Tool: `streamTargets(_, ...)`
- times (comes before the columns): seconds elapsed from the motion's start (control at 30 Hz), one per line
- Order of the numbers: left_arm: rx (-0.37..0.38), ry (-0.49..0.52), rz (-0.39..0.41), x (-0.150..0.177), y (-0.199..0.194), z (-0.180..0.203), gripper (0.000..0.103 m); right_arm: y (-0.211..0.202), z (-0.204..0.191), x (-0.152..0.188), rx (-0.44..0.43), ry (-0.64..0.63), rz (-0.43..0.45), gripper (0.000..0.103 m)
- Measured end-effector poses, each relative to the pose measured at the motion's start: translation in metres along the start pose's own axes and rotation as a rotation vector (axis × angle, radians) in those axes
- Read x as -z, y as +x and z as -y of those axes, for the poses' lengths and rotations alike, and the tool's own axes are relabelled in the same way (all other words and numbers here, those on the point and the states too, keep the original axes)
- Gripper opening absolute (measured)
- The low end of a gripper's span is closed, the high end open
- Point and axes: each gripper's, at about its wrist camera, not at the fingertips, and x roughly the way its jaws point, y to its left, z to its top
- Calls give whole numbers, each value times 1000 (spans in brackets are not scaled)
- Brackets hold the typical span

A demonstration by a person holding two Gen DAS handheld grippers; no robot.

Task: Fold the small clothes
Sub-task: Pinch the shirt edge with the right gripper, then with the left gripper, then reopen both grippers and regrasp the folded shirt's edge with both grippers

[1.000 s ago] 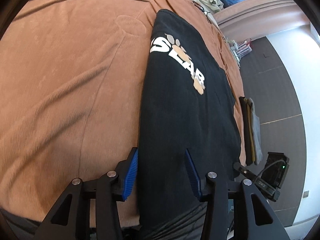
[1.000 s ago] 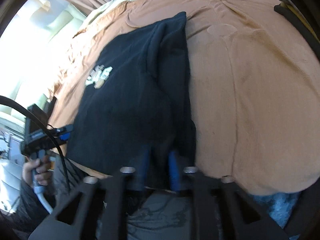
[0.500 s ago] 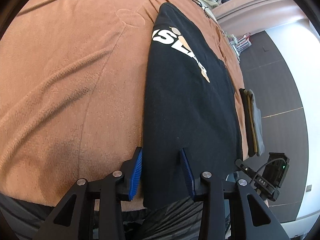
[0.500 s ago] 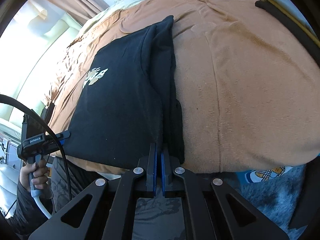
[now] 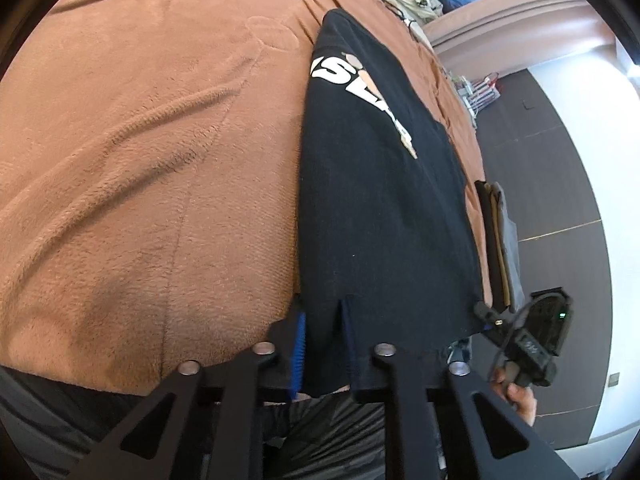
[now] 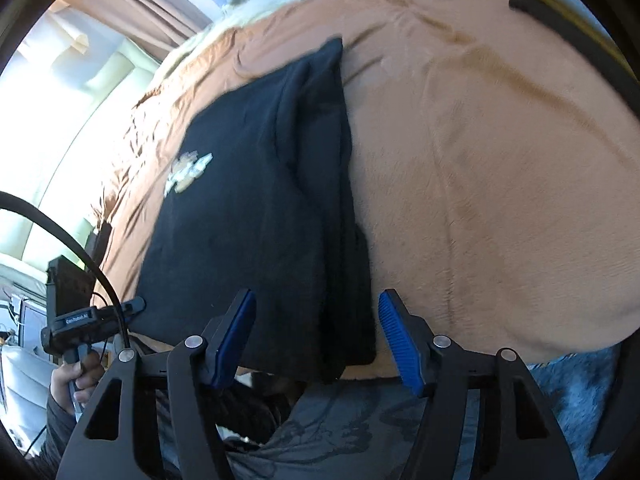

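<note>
A black shirt (image 5: 380,200) with a white and tan print lies lengthwise on a brown fleece blanket (image 5: 160,160), its long sides folded in. My left gripper (image 5: 323,344) is closing on the near left corner of the hem, and cloth is bunched between its blue pads. In the right wrist view the shirt (image 6: 260,220) shows its folded right edge. My right gripper (image 6: 316,336) is opening around that near right corner. The edge lies between its blue fingers (image 6: 400,340), and neither pad touches it.
A stack of folded clothes (image 5: 500,240) sits at the blanket's right edge, also seen as the stack (image 6: 560,28) at the far right. The person's hand (image 6: 76,376) and dark-clad legs are close below the bed's near edge. Floor lies beyond the bed's right side.
The left jaws have narrowed from wide apart onto the hem corner. The right jaws, shut on the shirt's near right edge half a second ago, have sprung apart and let it go.
</note>
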Motion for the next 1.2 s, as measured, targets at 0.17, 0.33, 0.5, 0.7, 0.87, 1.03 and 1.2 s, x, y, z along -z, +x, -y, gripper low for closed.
streamTargets(0.17, 10, 24, 13, -3, -10, 8, 8, 0, -8, -3, -12, 4, -21, 27)
streamTargets(0.33, 23, 45, 25, -5, -23, 13, 7, -3, -17, -2, -38, -9, -35, 24)
streamTargets(0.5, 15, 55, 33, -5, -38, 11, 6, 3, -26, 5, -87, -31, -60, 21)
streamTargets(0.7, 0, 81, 24, 6, -57, 5, 6, 10, -26, 10, -162, -33, -109, 21)
streamTargets(0.87, -37, 79, -17, -1, -50, -2, 9, 9, -16, -6, -90, -40, -81, 53)
streamTargets(1.03, -37, 61, -5, -17, -37, -10, 56, 6, 3, -43, -110, -3, -3, 73)
streamTargets(1.2, -8, 28, 24, -40, -30, -17, 61, 26, 16, -78, -139, 12, -6, 73)
